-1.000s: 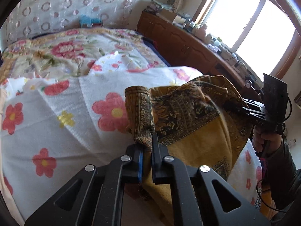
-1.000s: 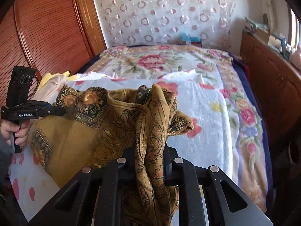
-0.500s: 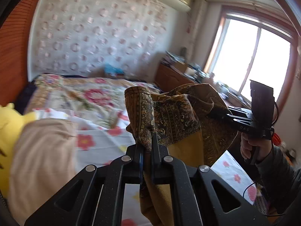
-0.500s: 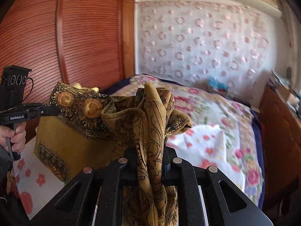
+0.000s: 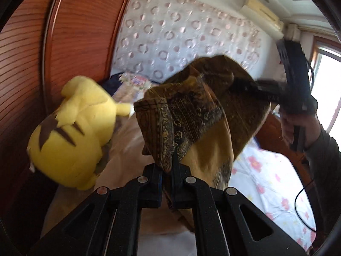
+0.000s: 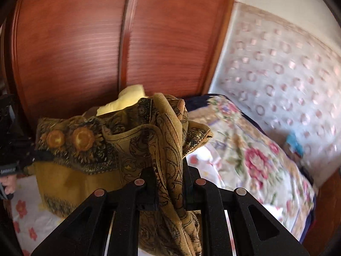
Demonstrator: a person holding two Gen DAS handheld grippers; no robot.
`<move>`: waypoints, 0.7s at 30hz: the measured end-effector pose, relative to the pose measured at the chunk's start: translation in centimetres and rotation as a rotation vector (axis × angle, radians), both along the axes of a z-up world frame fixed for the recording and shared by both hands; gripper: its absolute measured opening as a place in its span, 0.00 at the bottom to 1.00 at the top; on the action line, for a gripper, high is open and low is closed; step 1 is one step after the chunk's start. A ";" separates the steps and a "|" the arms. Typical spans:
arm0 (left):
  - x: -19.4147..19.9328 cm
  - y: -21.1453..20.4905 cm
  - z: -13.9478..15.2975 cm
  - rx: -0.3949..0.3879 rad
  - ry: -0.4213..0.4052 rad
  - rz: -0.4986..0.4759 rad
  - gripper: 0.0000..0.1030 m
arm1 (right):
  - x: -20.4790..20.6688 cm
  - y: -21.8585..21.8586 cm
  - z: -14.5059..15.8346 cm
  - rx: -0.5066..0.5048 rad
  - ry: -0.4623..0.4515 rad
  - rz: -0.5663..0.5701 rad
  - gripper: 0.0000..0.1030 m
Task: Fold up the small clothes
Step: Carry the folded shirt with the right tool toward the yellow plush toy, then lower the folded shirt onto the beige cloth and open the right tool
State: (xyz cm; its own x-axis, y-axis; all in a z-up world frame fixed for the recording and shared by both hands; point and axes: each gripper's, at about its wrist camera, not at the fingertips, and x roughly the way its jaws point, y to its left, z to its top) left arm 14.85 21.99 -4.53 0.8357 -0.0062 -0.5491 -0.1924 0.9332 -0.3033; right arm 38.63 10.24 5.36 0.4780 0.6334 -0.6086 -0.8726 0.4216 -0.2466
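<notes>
A mustard-yellow cloth with dark brown patterned borders [image 5: 204,115] hangs in the air between both grippers. My left gripper [image 5: 167,168] is shut on one folded edge of it. My right gripper [image 6: 169,170] is shut on a bunched part of the same cloth [image 6: 119,149]. In the left wrist view the right gripper [image 5: 234,85] shows at the upper right, clamped on the cloth's far edge. In the right wrist view the left gripper [image 6: 32,159] shows at the far left edge. The cloth is lifted off the bed.
A yellow plush toy [image 5: 72,132] lies on a beige pillow [image 5: 125,162] at the left, against the wooden wardrobe [image 6: 106,42]. The bed has a white flowered sheet [image 5: 268,183] and a floral quilt [image 6: 255,149]. A patterned curtain [image 5: 181,36] hangs behind.
Both grippers have lifted the cloth up off the bed and swung left, toward the wardrobe and the plush toy. Both stay shut on the cloth.
</notes>
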 end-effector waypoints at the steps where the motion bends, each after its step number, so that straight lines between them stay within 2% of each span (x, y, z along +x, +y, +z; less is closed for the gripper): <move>1: 0.1 0.0 -0.6 0.006 0.018 0.009 0.06 | 0.4 1.7 -0.5 -0.030 -0.007 0.020 0.14; 4: -0.3 -0.3 -1.7 0.021 0.045 0.029 0.06 | 1.9 6.2 -1.7 -0.096 -0.015 0.045 0.14; 7: -0.8 -0.6 -2.5 0.042 0.064 0.034 0.06 | 2.1 9.0 -2.3 -0.113 -0.008 0.070 0.14; 10: -1.7 -0.2 -3.4 0.017 0.085 0.030 0.06 | 4.1 11.2 -2.4 -0.102 0.046 0.062 0.16; 11: -2.1 0.1 -3.7 0.010 0.096 0.032 0.06 | 4.4 11.6 -2.6 -0.106 0.060 0.055 0.18; 12: -2.2 -0.1 -3.8 0.011 0.099 0.034 0.06 | 4.8 11.8 -2.8 -0.106 0.064 0.036 0.27; 13: -2.4 -0.1 -3.9 0.015 0.099 0.035 0.06 | 5.2 11.8 -2.7 -0.100 0.068 0.014 0.30; 17: -2.4 0.0 -3.4 0.032 0.111 0.039 0.08 | 5.2 10.6 -1.5 -0.008 0.065 -0.086 0.43; 19: -2.6 0.1 -3.0 0.052 0.102 0.030 0.14 | 5.3 9.7 -1.5 0.035 0.091 -0.111 0.43; 21: -2.9 0.0 -2.7 0.059 0.092 0.026 0.24 | 4.9 9.4 -2.3 0.060 0.137 -0.066 0.43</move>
State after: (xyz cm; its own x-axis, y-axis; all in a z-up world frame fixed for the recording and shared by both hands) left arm 11.97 22.00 -7.20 0.7810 0.0497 -0.6226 -0.2417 0.9432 -0.2279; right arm 43.50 19.62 3.01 0.4349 0.6407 -0.6328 -0.8662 0.4897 -0.0995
